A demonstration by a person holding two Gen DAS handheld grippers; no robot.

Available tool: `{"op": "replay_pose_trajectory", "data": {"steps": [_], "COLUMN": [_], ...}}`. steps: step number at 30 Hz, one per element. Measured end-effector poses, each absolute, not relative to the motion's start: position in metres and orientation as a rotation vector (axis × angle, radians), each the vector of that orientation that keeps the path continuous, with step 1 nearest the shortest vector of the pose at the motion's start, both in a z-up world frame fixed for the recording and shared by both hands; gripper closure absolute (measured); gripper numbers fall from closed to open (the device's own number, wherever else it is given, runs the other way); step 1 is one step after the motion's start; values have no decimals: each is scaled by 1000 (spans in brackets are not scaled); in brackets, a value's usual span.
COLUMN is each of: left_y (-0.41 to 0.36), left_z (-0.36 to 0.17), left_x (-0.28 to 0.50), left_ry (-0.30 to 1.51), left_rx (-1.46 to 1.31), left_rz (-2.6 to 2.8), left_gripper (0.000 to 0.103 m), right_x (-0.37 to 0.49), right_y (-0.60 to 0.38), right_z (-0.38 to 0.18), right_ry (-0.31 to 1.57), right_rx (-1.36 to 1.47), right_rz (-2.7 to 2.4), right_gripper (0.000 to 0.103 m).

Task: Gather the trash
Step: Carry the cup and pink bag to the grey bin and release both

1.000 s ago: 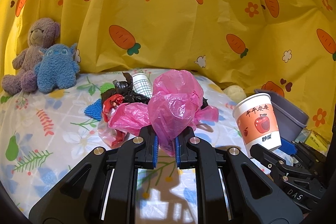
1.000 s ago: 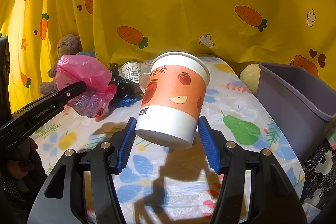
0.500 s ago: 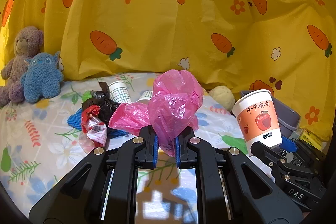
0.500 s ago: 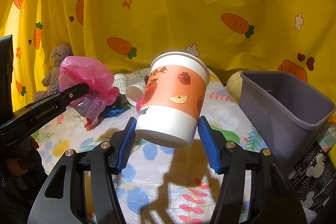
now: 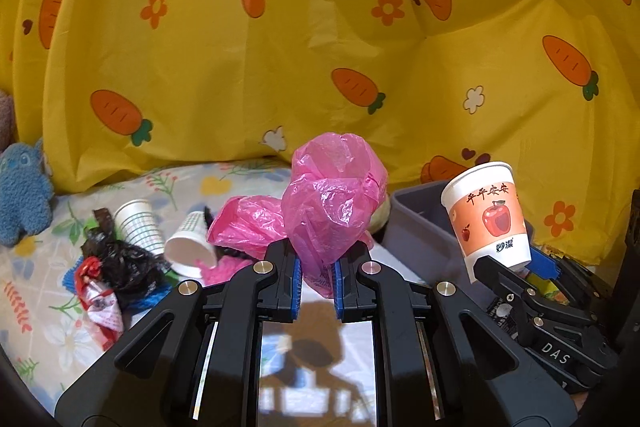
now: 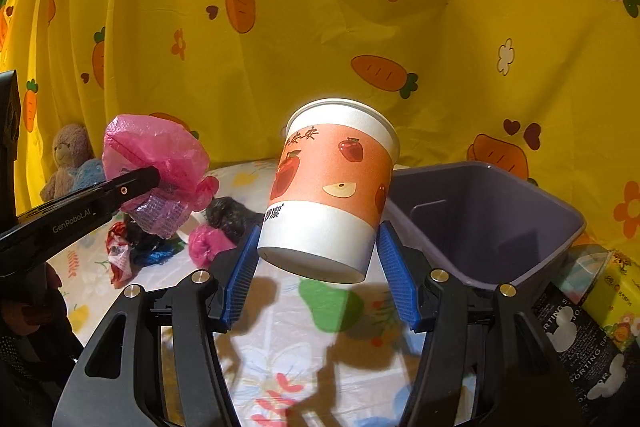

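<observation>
two grippers, each holding one piece of trash off the table. the left gripper (image 5: 315, 281) has its blue pads clamped almost together on a crinkly pink bag (image 5: 334, 203), thin glossy plastic bunched into a lump. the right gripper (image 6: 318, 269) grips a paper cup (image 6: 334, 183) between wide-set pads, the cup tilted, smooth, orange band with apples, white rim and base. just right of the cup stands one grey bin (image 6: 532, 227), rectangular plastic, open top. on the table (image 5: 44, 311), left and farther back, the rest lies in a heap: two white ribbed paper cups (image 5: 138, 223) on their sides, a second pink bag (image 5: 248, 223), one crumpled black bag (image 5: 120, 263), one red-and-white wrapper (image 5: 100, 303). the cloth is white with printed flowers and leaves. at the far left sit two plush toys, one blue (image 5: 22, 195), one brown (image 6: 66, 155). behind everything hangs a yellow curtain (image 5: 320, 27) with carrots, loosely folded.
</observation>
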State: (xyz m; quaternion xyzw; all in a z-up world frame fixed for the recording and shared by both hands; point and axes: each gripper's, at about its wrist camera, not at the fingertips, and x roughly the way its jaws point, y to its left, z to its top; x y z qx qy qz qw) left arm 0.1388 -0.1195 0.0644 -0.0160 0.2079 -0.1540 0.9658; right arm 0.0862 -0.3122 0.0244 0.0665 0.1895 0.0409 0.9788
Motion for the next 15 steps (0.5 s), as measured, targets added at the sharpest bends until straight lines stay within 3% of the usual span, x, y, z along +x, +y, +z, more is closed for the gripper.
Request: {"op": "replay_pose_trajectory", "data": {"steps": [15], "left_y": [-245], "left_z": [64], "left_x": [207], "left_ry": [494], "left_rx": [-33], "left_rz": [-657], "left_gripper": [92], "right_x": [115], "right_y": [-403], "right_z": [9], "right_ry": [399], "right_rx": [191], "right_rz": [-167], "right_gripper": [44]}}
